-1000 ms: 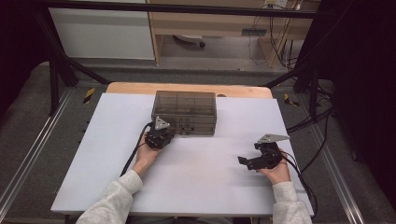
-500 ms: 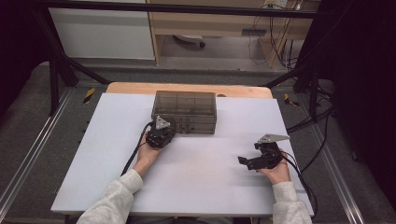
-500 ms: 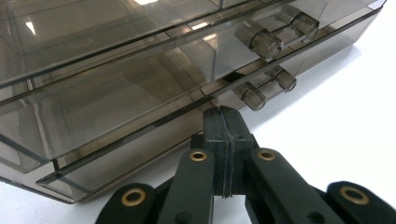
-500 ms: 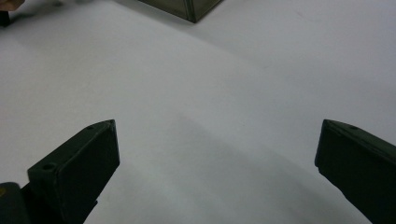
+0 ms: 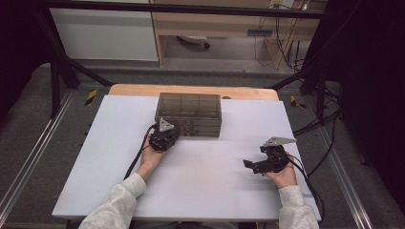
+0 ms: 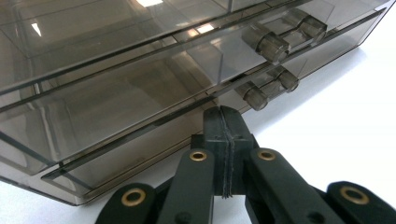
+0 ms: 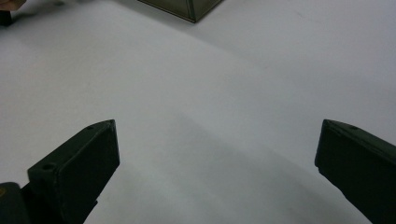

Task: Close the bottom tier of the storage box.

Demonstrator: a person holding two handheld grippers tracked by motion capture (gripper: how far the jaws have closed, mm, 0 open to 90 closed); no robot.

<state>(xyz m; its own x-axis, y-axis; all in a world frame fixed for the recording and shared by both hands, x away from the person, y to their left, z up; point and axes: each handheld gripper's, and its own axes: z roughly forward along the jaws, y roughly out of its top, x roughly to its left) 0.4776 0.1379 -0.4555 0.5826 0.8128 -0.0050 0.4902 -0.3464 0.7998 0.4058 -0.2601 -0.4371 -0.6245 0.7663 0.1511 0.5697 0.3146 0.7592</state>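
Both drawers of the smoky drawer box (image 5: 189, 114) at mid-table are being judged unopened, with the left gripper (image 6: 223, 122) pressed together at its front and the right gripper (image 7: 215, 163) being held wide apart, idle.

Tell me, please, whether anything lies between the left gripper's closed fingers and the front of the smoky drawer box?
Nothing visible does. The left gripper, fingers shut with nothing between them, points straight at the drawer box near its lowest drawer, with bare white table beside it. The drawer knobs sit off to one side.
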